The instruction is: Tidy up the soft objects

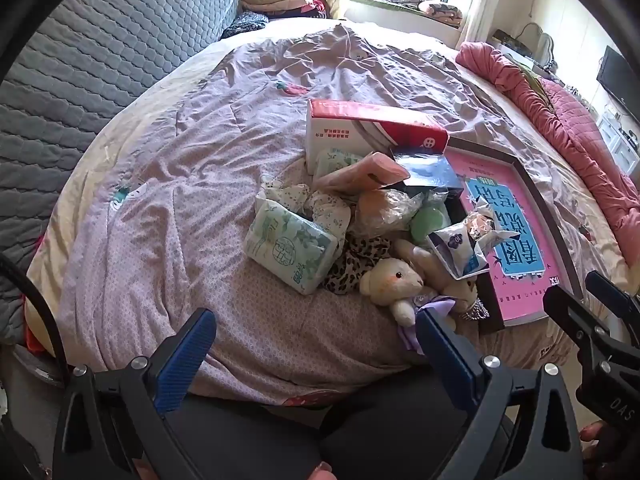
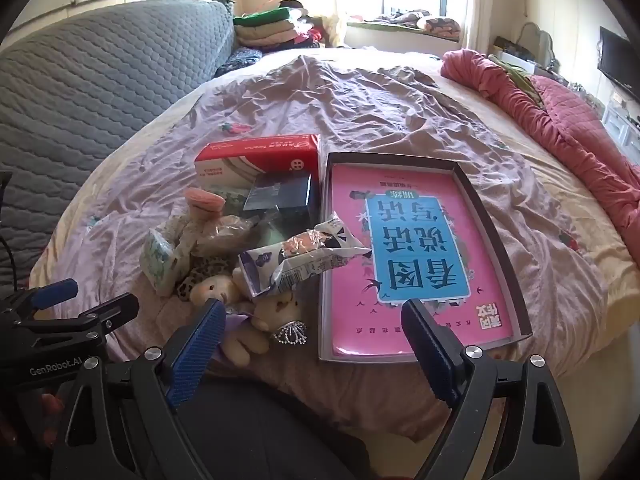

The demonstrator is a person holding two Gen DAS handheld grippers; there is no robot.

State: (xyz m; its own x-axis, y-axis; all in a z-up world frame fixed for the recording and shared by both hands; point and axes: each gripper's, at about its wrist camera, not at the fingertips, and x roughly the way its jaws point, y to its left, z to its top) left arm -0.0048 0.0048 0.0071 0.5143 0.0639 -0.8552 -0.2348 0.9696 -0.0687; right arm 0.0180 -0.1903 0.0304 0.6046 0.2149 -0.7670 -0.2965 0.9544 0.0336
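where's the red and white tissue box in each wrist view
Left wrist: the red and white tissue box sits just above centre, behind the pile of soft things.
Right wrist: the box lies left of centre, its right end beside the tray's far left corner.
Shared landmark: the pink book in the tray, to the box's right.

A: What colour is the left tool?
B: Black frame, with ribbed blue pads on two fingers, and round silver screws at the joints.
A: And the right tool?
B: Same build: black arms with triangular cut-outs, blue pads, silver screws. Seen from the left camera its side reads "DAS" in white; the left one's body reads "GenRobot.AI" from the right camera.
A: Any cable?
B: A black one curves at the left edge.
A: Skin?
B: Fingertips show near the handles, and dark trousers below
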